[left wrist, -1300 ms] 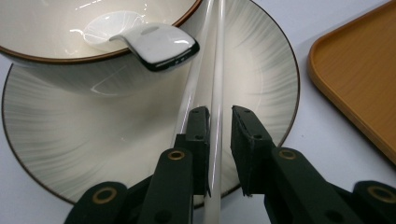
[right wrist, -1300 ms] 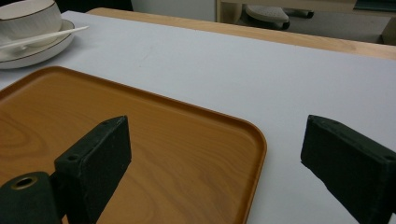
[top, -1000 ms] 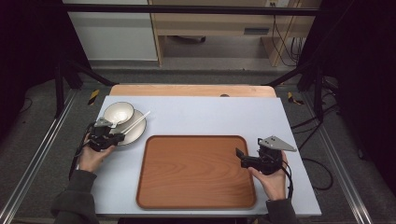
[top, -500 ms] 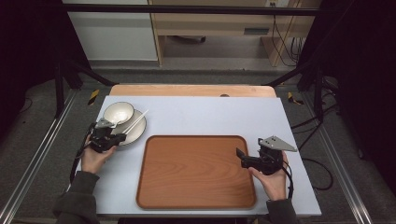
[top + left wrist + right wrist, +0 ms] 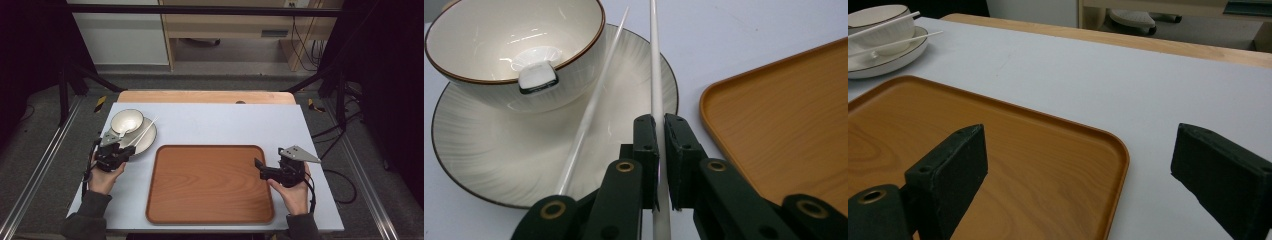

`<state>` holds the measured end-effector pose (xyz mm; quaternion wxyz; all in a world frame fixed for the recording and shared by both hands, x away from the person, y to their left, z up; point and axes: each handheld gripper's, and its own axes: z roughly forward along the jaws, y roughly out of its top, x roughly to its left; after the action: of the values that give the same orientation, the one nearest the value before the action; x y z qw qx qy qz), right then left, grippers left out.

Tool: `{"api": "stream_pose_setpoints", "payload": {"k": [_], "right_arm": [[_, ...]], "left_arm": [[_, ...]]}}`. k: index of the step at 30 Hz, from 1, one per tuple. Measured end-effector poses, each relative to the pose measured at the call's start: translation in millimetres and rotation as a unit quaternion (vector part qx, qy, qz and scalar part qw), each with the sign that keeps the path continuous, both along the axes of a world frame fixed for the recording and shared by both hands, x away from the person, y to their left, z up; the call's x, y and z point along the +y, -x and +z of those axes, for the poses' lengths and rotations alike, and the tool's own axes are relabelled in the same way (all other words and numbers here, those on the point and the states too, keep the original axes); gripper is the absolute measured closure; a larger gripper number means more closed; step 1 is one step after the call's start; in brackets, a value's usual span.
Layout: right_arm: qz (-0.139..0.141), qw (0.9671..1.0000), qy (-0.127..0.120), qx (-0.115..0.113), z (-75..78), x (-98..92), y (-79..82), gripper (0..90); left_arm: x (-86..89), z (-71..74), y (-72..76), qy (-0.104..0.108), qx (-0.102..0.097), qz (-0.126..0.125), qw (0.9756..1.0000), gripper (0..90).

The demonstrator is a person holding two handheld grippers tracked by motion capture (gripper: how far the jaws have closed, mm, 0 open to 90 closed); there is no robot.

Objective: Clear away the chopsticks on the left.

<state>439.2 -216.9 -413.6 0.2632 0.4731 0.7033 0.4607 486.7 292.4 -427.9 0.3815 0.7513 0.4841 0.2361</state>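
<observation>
chopstick (image 5: 655,75) is clamped between the left gripper (image 5: 659,150) fingers over the plate (image 5: 484,165) near the worktop's left edge; right gripper (image 5: 1078,170) fingers spread wide, empty, above the tray (image 5: 1023,150).

White chopstick (image 5: 655,75) clamped, lying across plate (image 5: 484,165).

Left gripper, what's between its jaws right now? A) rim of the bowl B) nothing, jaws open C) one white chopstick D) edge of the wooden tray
C. In the left gripper view the left gripper has its jaws closed on one white chopstick; the second chopstick lies free on the plate beside the bowl.
</observation>
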Motion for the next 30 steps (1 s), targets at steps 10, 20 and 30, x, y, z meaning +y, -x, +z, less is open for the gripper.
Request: {"api": "stream_pose_setpoints", "payload": {"k": [10, 20, 30], "right_arm": [[-0.002, 1.0, 0.0, 0.0, -1.3, -1.0, -0.4, 8.1], [-0.002, 1.0, -0.006, 0.004, -4.1, -3.3, -1.4, 8.1], [0.001, 1.0, -0.009, 0.001, -3.4, -3.5, -0.7, 8.0]], "left_arm": [[-19.7, 8.7, 34.2, 0.011, -0.027, 0.024, 0.9993, 84.3], [-30.8, 5.0, 71.1, 0.059, -0.017, 0.067, 0.9959, 84.3], [-50.9, 8.0, 90.2, 0.066, -0.029, 0.104, 0.9919, 84.3]]}}
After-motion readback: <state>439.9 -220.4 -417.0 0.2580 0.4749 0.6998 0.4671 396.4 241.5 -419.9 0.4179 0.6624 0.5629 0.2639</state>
